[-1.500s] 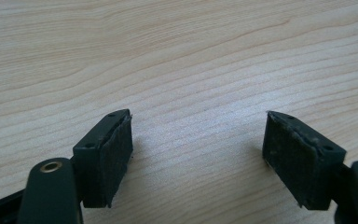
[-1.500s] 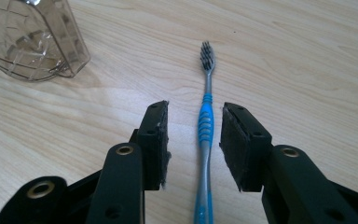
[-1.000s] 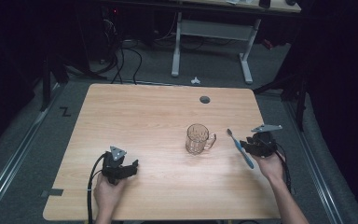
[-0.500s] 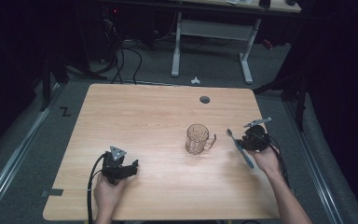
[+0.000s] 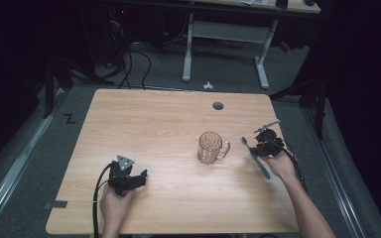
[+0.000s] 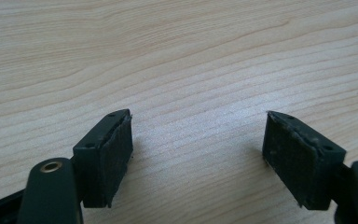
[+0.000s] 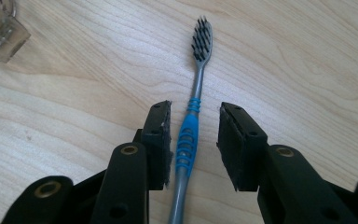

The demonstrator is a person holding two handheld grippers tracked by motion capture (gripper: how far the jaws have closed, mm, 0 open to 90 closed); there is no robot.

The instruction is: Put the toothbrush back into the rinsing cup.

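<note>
A toothbrush (image 7: 186, 140) with a blue-and-grey handle and dark bristles lies flat on the wooden table (image 5: 154, 124), to the right of a clear glass mug (image 5: 209, 147). My right gripper (image 7: 195, 121) straddles its handle: one pad sits close on the left and a gap shows on the right. These jaws have just been closing with the handle between them, and they do not press on it. In the high view the right gripper (image 5: 258, 148) is over the toothbrush (image 5: 256, 157). My left gripper (image 5: 138, 178) rests at the front left, and its jaws (image 6: 198, 135) stand wide open over bare wood.
A corner of the mug (image 7: 0, 25) shows at the top left of the right gripper view. A round cable hole (image 5: 218, 105) lies near the table's far edge. Another desk's legs (image 5: 188, 49) and cables stand on the floor beyond.
My right hand has slid a little to the left and away, onto the toothbrush handle. The toothbrush, the mug and the left hand have not moved.
</note>
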